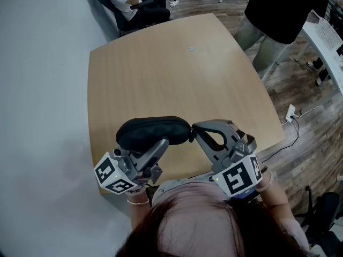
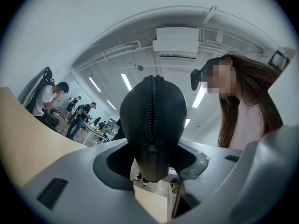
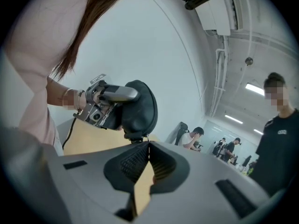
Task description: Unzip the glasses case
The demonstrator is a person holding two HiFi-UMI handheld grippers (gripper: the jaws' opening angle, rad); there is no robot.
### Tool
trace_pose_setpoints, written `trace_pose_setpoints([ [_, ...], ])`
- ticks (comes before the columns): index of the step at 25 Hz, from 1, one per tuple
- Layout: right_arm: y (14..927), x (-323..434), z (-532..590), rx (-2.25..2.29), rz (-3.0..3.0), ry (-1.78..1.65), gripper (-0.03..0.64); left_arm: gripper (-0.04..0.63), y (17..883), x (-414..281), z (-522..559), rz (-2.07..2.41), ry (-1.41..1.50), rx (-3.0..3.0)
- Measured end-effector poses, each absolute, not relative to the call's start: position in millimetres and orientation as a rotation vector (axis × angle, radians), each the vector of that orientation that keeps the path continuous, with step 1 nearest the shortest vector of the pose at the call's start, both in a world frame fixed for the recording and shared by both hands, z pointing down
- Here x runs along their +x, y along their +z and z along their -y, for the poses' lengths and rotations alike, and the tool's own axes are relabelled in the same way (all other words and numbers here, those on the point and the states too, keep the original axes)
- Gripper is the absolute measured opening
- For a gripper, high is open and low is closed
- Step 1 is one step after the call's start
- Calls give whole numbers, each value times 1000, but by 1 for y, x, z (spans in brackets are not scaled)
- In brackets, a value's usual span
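- Two grips on one glasses case [image 1: 153, 128], held over the bench [image 1: 177, 68] near edge, long axis 9 to 3 o'clock.
- Left hand-held gripper [image 1: 158, 146]: clamped round the case's left half.
- Right hand-held gripper [image 1: 194, 128]: closed, seemingly pinching the zip pull [image 3: 137, 139]; case at its 9 o'clock.
- Zip teeth [image 2: 154, 111]: plain only in left gripper view, running toward 12 o'clock.

Light: bright, even indoor light from ceiling strip lights [image 2: 126, 81].
Shadows: soft and faint on the pale wooden surface [image 1: 161, 74].
Glare: the strips burn out to white.
Distortion: strong fisheye bending with black rounded corners in both gripper views.
Focus: nearest parts slightly soft.
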State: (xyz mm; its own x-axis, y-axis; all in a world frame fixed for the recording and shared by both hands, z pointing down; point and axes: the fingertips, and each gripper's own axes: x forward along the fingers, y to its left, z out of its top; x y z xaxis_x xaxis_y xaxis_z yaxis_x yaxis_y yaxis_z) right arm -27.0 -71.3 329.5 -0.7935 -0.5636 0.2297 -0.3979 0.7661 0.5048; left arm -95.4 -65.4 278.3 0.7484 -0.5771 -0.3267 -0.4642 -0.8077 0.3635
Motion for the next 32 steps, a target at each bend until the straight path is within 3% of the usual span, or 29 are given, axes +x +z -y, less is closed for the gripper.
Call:
trace_pose_setpoints([
  [24, 331, -8, 96, 815, 2362, -823, 15, 216, 301, -78, 73, 888, -343, 2724],
  [32, 334, -9, 94, 801, 2346, -836, 15, 219, 298, -77, 72, 893, -384, 2740],
])
